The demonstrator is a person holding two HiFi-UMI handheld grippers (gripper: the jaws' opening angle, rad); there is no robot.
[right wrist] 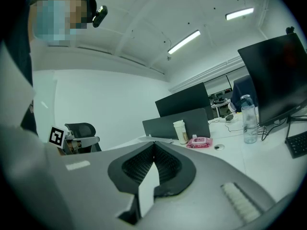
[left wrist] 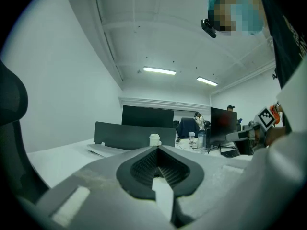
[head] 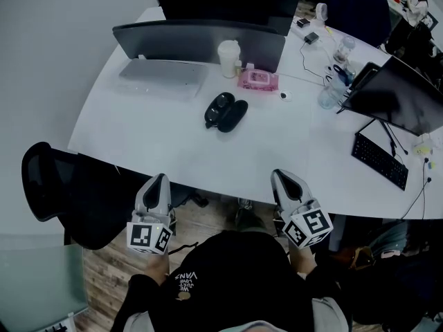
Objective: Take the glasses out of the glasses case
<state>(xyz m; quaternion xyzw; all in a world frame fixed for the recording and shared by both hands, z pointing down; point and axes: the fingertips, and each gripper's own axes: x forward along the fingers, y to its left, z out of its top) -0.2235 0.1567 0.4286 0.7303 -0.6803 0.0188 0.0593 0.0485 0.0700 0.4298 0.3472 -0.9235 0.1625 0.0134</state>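
**Claws shut and empty at the near edge, case out on open desk**

The left claw point(head: 158, 179) has its jaws together, tips meeting, with only the dark ribbed hollow behind them and nothing held. The right claw point(head: 280, 174) stands the same way, tips closed on nothing. Both hang just short of the desk point(head: 138, 133), at its near rim, well apart from each other and pointing toward the glasses case point(head: 226, 111).

The case lies open near the middle of the desk, its two dark halves side by side and touching; its contents are too small to make out. Between the case and the near rim the white top is bare, a broad clear strip in front of both claws. To the left of the case the surface is also bare as far as the curved left edge.

Beyond the case, and near it, sit a pink wipes pack point(head: 258, 79) and a white cup point(head: 229, 58), the cup against a low dark panel point(head: 180, 39). A flat silver slab point(head: 163, 77) lies beyond the case to the left.

Right of the case, well apart, are a clear bottle point(head: 330, 93), a dark monitor point(head: 405, 97) and a black keyboard point(head: 379, 160). A black chair point(head: 52, 182) stands off the rim, nearer than the case and to its left.
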